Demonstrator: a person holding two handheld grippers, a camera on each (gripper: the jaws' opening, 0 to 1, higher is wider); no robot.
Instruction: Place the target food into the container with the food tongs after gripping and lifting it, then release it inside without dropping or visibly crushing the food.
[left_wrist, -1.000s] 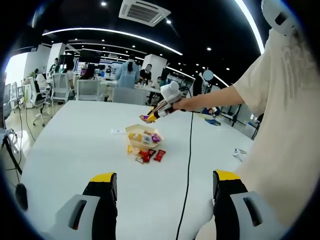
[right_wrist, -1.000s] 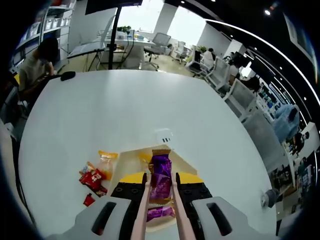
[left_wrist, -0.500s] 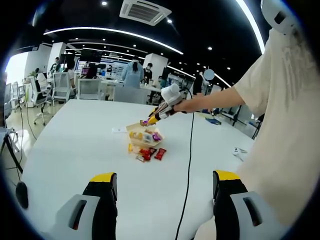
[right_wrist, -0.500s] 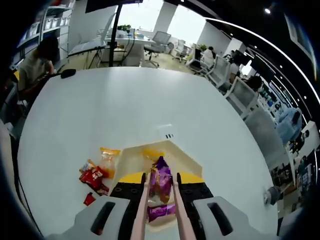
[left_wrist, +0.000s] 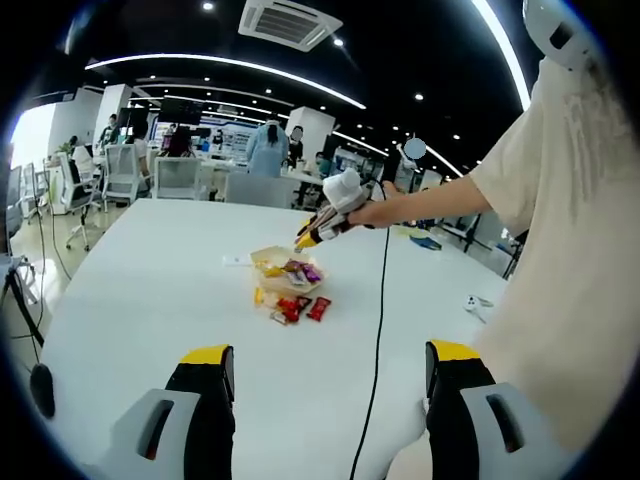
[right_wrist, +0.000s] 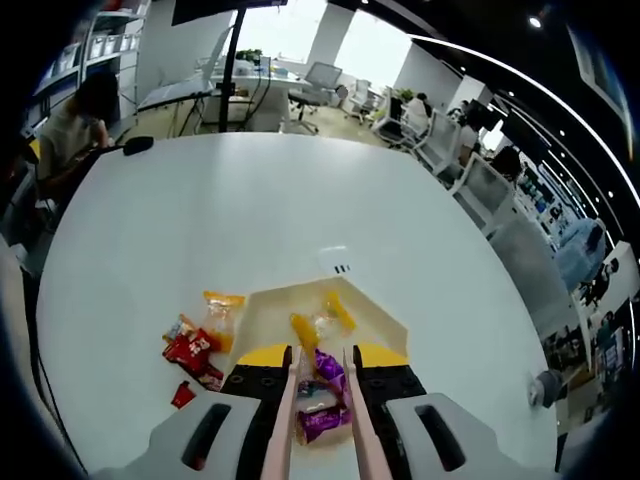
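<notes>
Left gripper view: the left gripper (left_wrist: 330, 400) rises from the bottom edge of the frame, its two yellow-tipped grey jaws spread wide with nothing between them, above the large white round table (left_wrist: 150, 290). At mid-frame, well ahead of these jaws, sits the cream rectangular food container (left_wrist: 285, 270) holding several wrapped snacks. Red wrapped snacks (left_wrist: 300, 308) lie on the table just beside the container, on its near side. The right gripper (left_wrist: 303, 240) enters from the right of the frame, held in the person's hand (left_wrist: 365, 208), its tip just above the container's far edge. A black cable (left_wrist: 378, 320) hangs from that gripper and runs down across the table. The person's cream sleeve (left_wrist: 560, 220) fills the right side.

Right gripper view: the right gripper (right_wrist: 320, 385) rises from the bottom centre. Pink slender food tongs (right_wrist: 285, 420) run between its yellow-tipped jaws, which press on the tong arms; the tong tips stand slightly parted and pinch nothing. The purple wrapped snack (right_wrist: 328, 365) lies inside the container (right_wrist: 385, 325), between the tong tips at lower centre, with a second purple wrapper (right_wrist: 322, 420) below it. Yellow wrapped snacks (right_wrist: 318, 318) lie further in. On the table (right_wrist: 250, 220) left of the container lie an orange-ended clear packet (right_wrist: 218, 312) and the red snacks (right_wrist: 190, 352).
</notes>
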